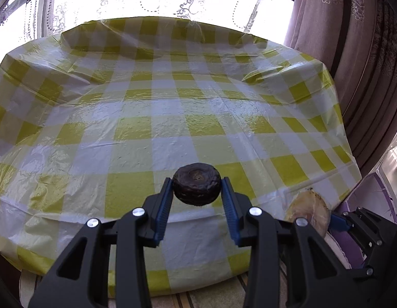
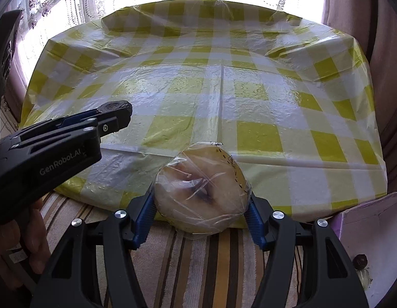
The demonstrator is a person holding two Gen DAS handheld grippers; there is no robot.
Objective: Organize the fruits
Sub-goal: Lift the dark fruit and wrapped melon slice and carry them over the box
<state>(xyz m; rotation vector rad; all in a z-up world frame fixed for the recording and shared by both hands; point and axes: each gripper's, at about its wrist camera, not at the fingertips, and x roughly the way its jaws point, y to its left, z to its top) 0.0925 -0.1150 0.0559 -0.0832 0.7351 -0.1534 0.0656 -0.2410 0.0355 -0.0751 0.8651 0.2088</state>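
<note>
Big yellow-checked tablecloth [image 1: 152,128] fills the view, its far edge lost in window glare; a purple box [image 2: 365,220] is cut off at right, with one small dark fruit [image 2: 360,261] inside. Right gripper [image 2: 202,200] is clamped on a pale plastic-wrapped fruit [image 2: 201,190] above the striped rug [image 2: 211,269]. Left gripper [image 1: 197,192] pinches a dark wrinkled fruit [image 1: 197,183] over the cloth's near edge
</note>
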